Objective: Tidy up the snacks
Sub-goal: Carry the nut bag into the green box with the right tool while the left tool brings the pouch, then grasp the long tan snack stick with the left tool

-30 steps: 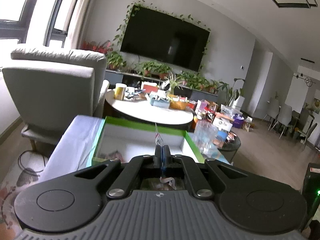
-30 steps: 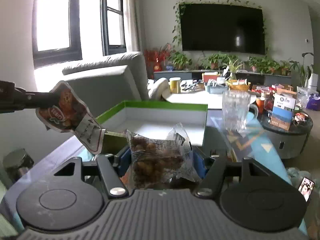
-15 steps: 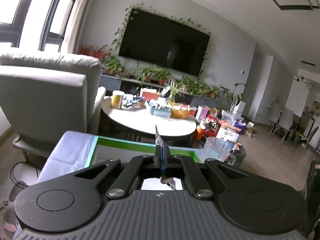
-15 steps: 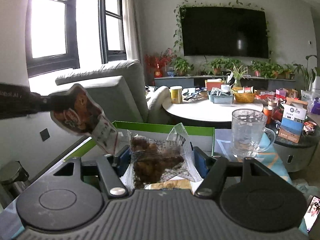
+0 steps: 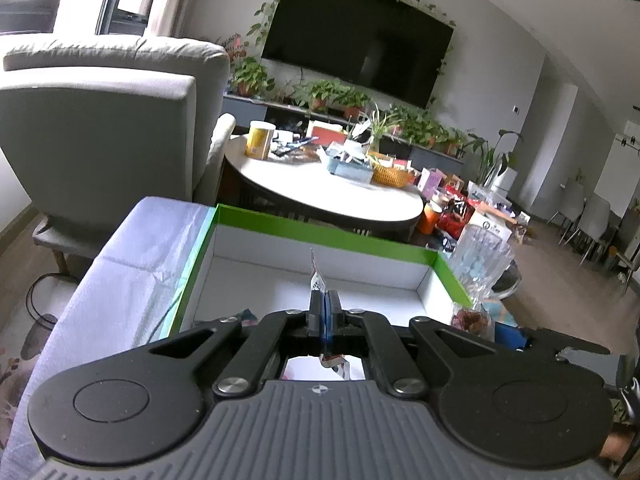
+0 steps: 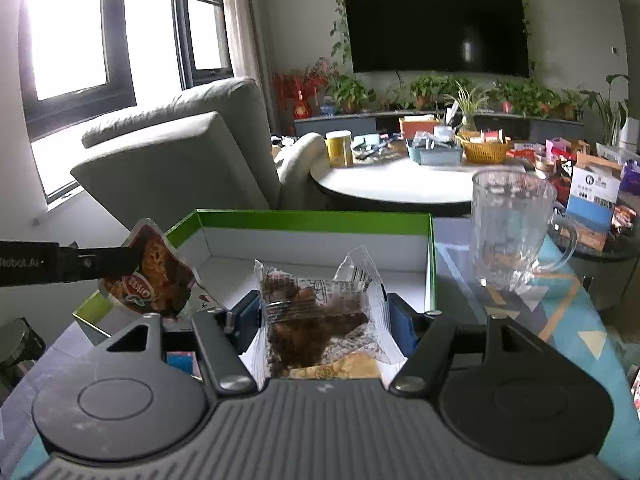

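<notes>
Left tool (image 5: pixel 324 306) clamped tight on edge of red snack pouch (image 6: pixel 154 276), held above near-left corner of green-rimmed box (image 6: pixel 312 218). Right tool (image 6: pixel 320 314) gripping clear packet of brown snacks (image 6: pixel 316 312) between blue pads, over box's near edge. Glass mug (image 6: pixel 514 232) just right of box, on counter (image 6: pixel 560 300).

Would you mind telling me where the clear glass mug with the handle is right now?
In the right wrist view, the clear glass mug stands upright on the patterned tabletop, just right of the green-rimmed cardboard box.
</notes>
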The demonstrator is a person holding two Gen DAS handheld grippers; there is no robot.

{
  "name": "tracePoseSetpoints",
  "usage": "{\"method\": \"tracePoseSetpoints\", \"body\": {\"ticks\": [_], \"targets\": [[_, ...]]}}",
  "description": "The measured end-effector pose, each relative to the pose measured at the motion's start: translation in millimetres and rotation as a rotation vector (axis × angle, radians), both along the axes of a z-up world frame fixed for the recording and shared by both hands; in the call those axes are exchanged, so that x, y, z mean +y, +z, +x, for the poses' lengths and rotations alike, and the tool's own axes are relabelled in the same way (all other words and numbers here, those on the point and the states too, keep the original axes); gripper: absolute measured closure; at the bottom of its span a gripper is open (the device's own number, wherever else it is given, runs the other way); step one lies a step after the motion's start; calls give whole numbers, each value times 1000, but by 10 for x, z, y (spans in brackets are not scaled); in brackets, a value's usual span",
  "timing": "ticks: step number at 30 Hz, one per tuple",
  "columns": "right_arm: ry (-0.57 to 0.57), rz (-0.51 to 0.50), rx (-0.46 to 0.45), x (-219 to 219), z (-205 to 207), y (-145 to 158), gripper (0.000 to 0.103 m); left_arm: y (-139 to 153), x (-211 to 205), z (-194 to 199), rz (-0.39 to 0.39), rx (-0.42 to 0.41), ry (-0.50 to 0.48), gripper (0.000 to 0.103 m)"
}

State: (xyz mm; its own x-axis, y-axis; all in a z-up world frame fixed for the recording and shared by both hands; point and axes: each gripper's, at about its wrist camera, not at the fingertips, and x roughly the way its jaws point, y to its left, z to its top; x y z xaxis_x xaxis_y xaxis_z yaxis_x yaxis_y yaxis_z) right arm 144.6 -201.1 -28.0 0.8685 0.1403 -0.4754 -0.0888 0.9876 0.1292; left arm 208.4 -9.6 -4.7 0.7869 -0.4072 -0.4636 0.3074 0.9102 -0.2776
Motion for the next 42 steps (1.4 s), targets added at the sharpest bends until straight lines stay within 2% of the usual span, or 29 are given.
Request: {"method": "tracePoseSetpoints", "body": {"ticks": [9, 13, 23, 28, 35, 39, 42], "targets": [[-8, -37, 47, 81, 63, -95, 35, -95, -8, 3, 24, 41, 8, 100], [30, -69, 42, 141, -11, -114, 35, -86, 23, -45, 25, 55, 7, 87], [20, 15, 23, 57, -222, -69, 35, -49, 137, -266, 28, 54, 37, 83], [28, -11, -1, 81, -386, -39, 35, 8, 229, -460, 16, 34, 53, 79], [29, 23, -28, 11, -610, 11, 35, 32, 331, -715, 29, 29, 74, 75], [13, 32, -35, -59, -732, 10, 35, -15, 242, -831, 49, 58, 34, 74], [-8, 40, -37, -135, -814, 6, 35, -101, 61, -944, 69, 108, -36, 74]]}}
